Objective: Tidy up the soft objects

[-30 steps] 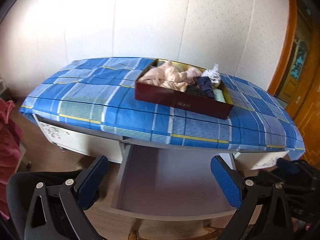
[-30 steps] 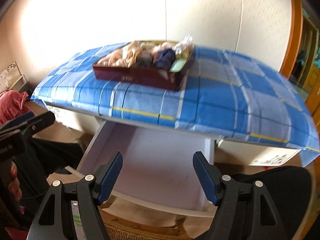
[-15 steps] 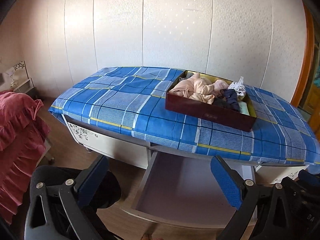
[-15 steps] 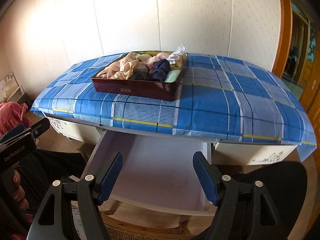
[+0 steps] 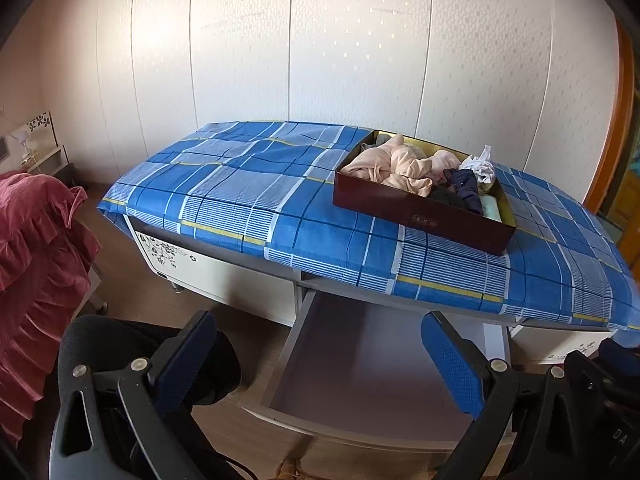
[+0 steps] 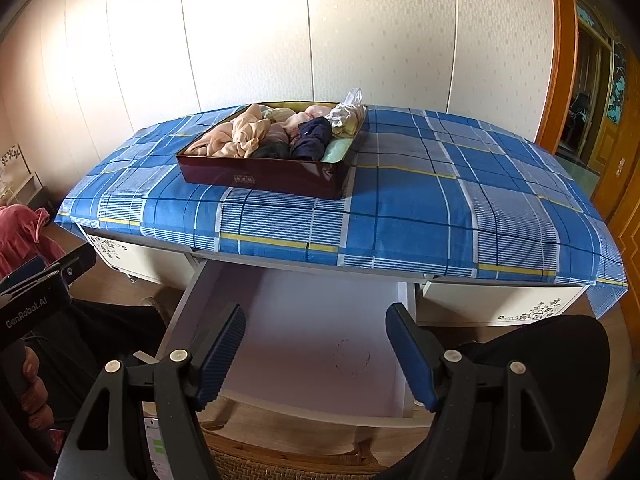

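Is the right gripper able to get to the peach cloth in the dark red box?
Probably yes. The right gripper is open and empty, and nothing stands between it and the box. The peach cloth lies on top, uncovered. It hangs above the open drawer, so it must reach forward.

Both wrist views angled down from near the drawer (image 5: 372,364), sharing table (image 6: 400,208) and box (image 5: 420,216)

A blue plaid tablecloth (image 6: 400,200) with white stripes and yellow lines covers the desk. The dark maroon box (image 6: 272,178) holds peach garments (image 6: 236,136), a navy cloth (image 6: 312,140) and a pale green piece (image 6: 336,150). The drawer (image 6: 304,320) is pale grey-white. A ruffled red-pink fabric (image 5: 32,248) hangs at the left.
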